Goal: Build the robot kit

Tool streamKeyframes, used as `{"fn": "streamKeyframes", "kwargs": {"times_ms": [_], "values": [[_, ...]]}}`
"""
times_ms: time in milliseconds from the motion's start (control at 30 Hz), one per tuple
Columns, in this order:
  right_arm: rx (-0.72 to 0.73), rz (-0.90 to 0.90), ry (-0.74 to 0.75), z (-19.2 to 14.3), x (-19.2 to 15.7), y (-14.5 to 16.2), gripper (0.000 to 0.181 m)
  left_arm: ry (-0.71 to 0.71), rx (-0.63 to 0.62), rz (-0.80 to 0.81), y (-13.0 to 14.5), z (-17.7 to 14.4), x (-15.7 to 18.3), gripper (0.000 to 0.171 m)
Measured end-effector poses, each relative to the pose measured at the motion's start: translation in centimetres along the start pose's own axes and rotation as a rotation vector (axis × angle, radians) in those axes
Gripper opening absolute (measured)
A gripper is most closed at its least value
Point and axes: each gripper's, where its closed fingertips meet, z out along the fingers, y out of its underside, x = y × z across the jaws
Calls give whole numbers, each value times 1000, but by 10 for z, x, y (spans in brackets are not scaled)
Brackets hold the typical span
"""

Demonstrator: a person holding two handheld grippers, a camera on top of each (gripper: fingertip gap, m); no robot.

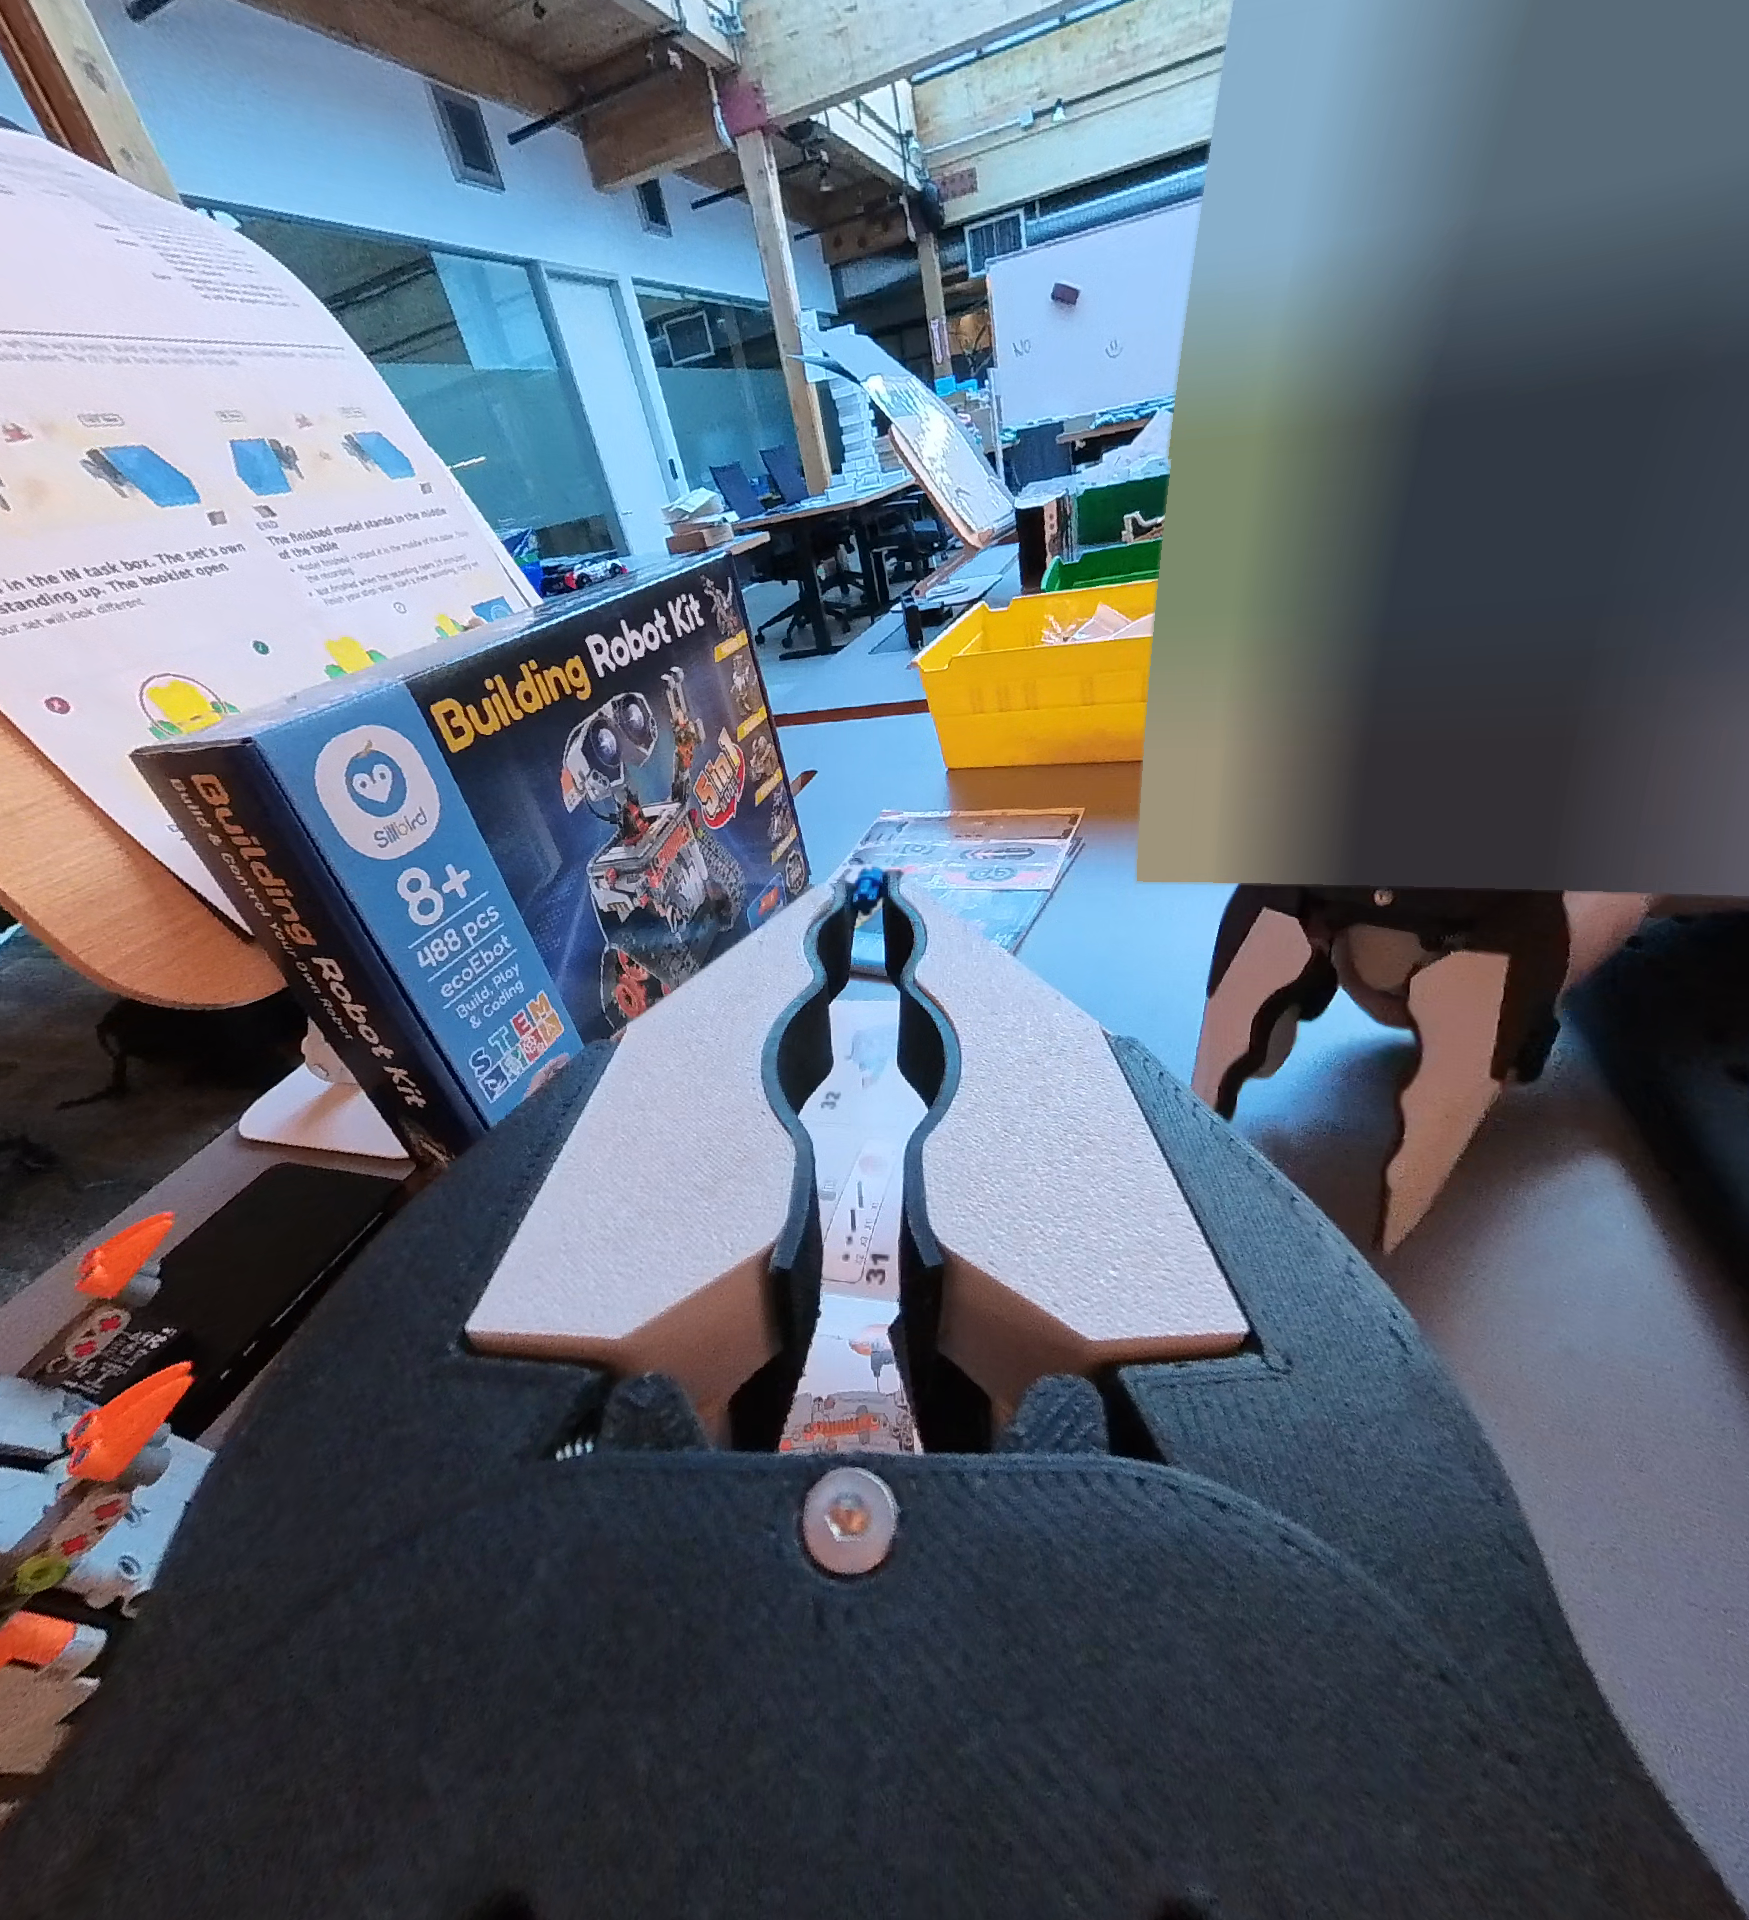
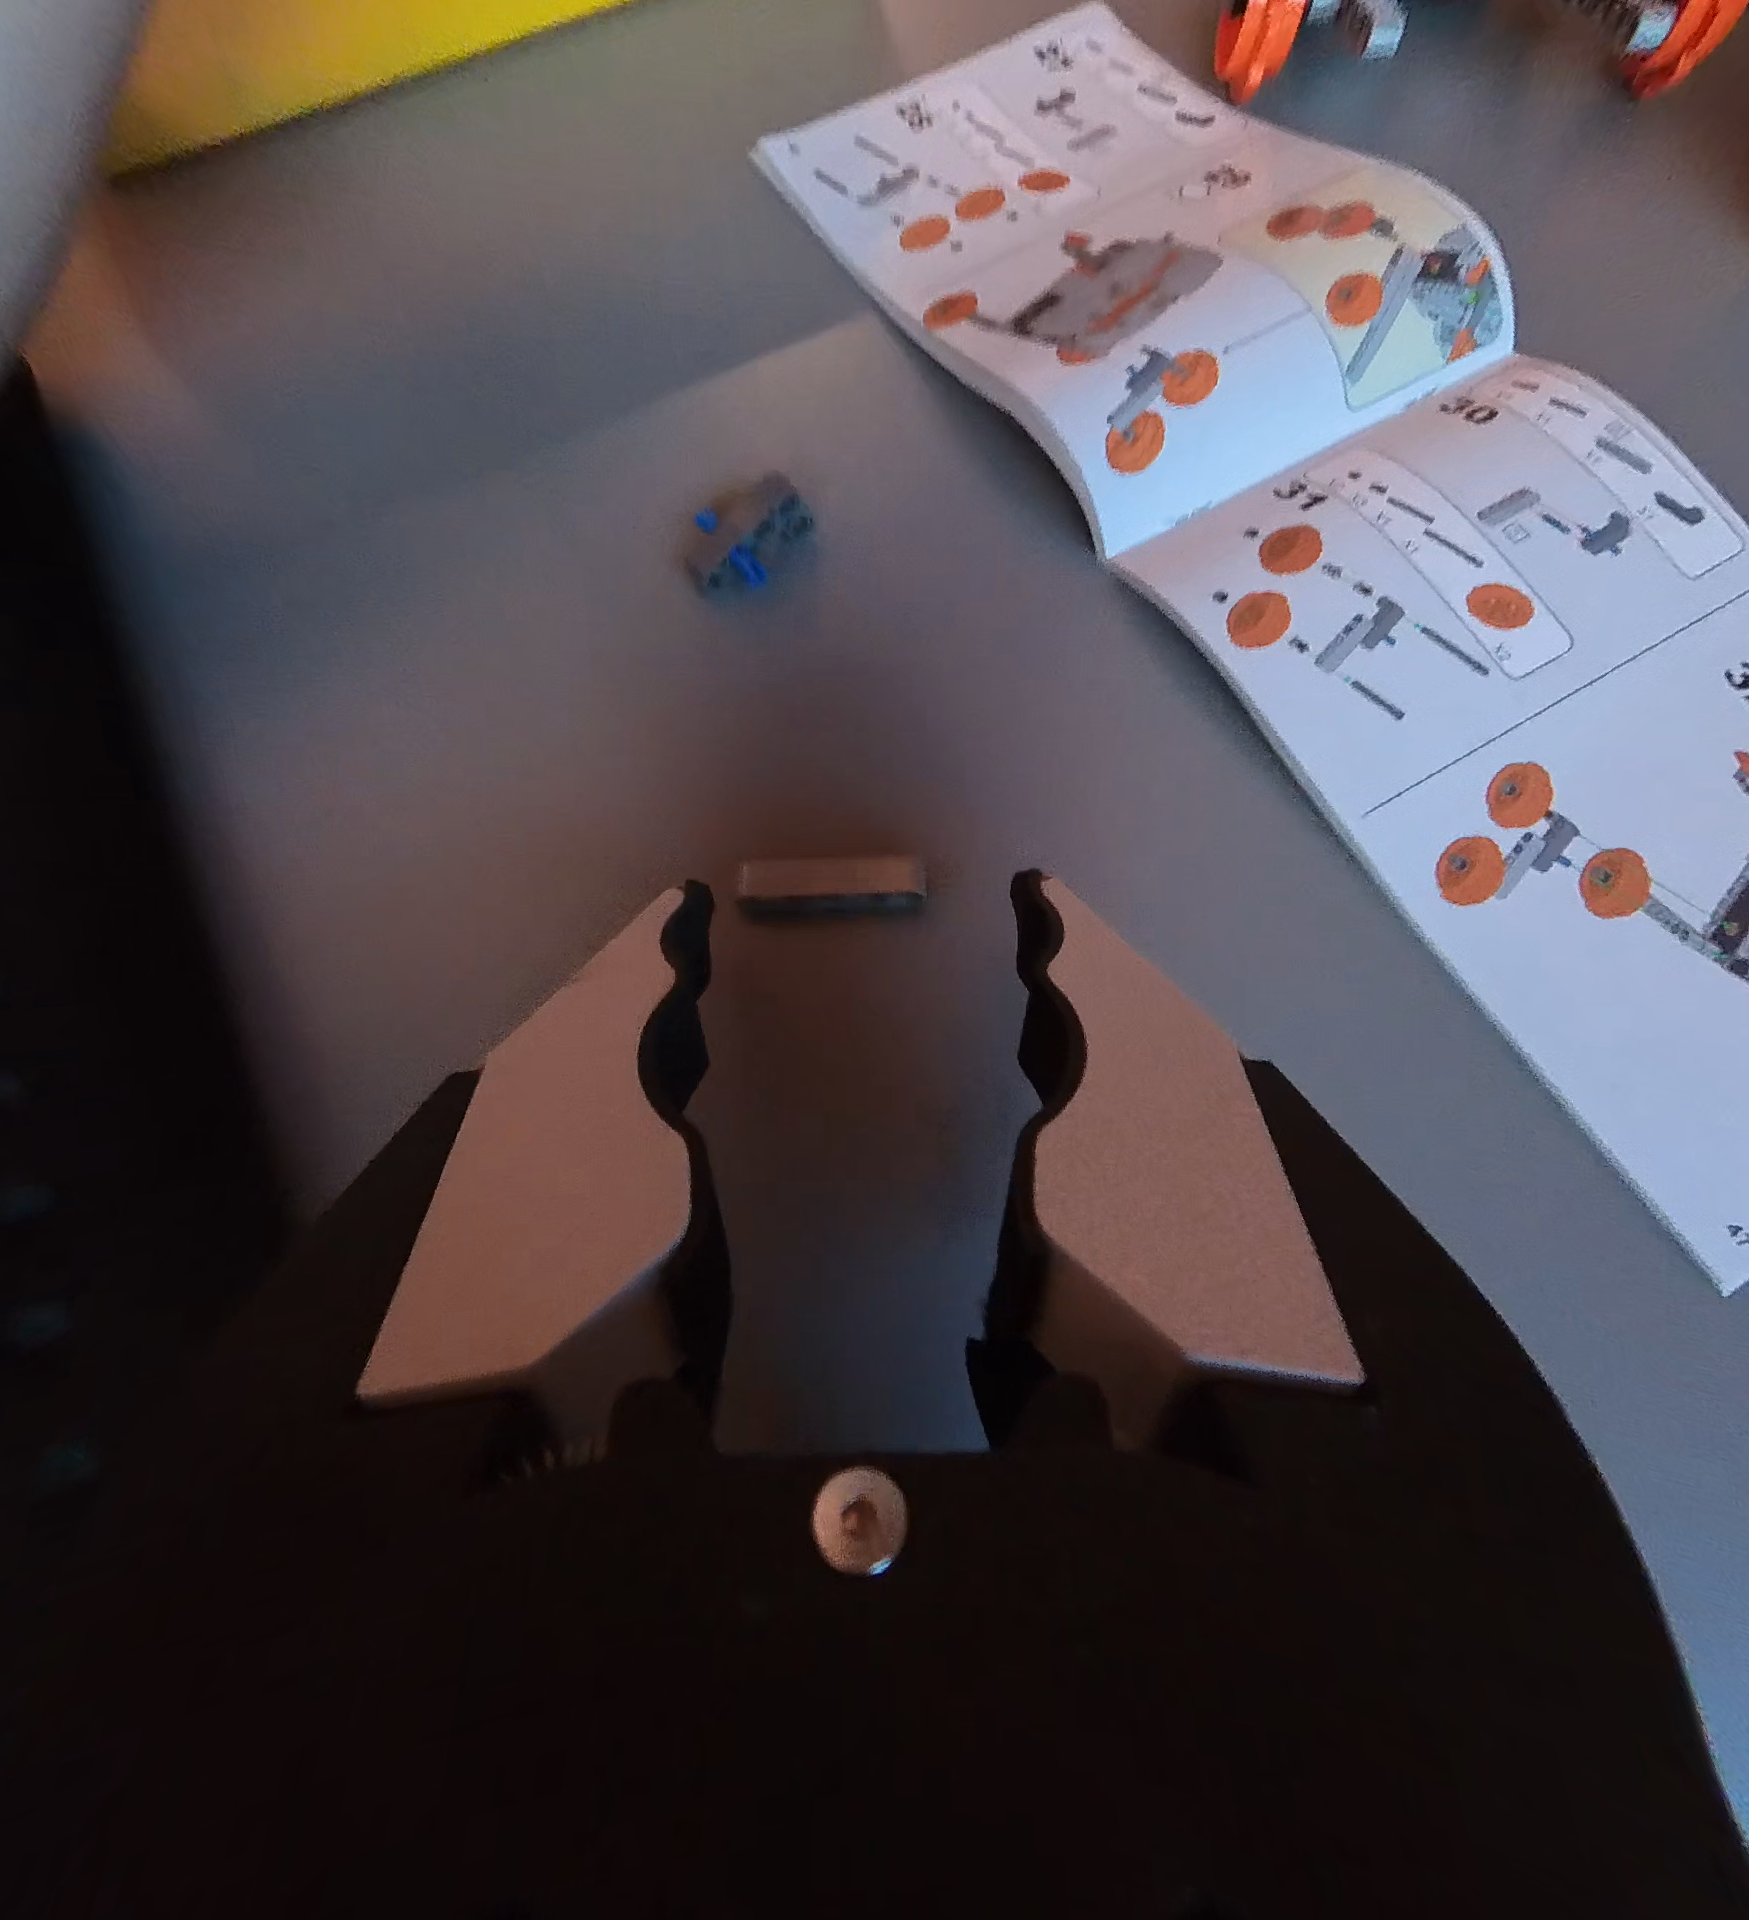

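Observation:
My left gripper (image 1: 868, 894) is shut on a small blue pin (image 1: 866, 889) pinched at its tips, held above the open instruction booklet (image 1: 865, 1195). My right gripper (image 2: 859, 888) is open and points down at the grey table, with a short grey beam (image 2: 830, 886) lying just beyond its fingertips. A small grey-and-blue brick assembly (image 2: 750, 535) lies farther out on the table. The booklet (image 2: 1421, 582) lies open to the right of it. The right gripper also shows in the left wrist view (image 1: 1369, 1049), open above the table.
A blue robot-kit box (image 1: 496, 862) stands left of the booklet, with a curved instruction sheet (image 1: 122, 436) on a wooden stand behind it. A yellow bin (image 1: 1046, 675) sits at the back. A grey-and-orange built model (image 1: 28, 1475) lies at the left. A flat sticker sheet (image 1: 984, 862) lies behind the booklet. My hands' fingertips stand some 20 centimetres from each other.

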Motion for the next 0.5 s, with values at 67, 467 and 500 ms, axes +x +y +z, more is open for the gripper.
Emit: {"fn": "streamKeyframes", "kwargs": {"times_ms": [67,467,500], "values": [[4,21,-20,2,-3,3,56,0,10,-3,-2,-1,-1,2],[-24,12,40,11,-4,7,54,-7,-15,-11,3,-1,-4,2],[-22,8,50,11,-3,7,53,-8,-17,-11,4,-1,-4,2]]}}
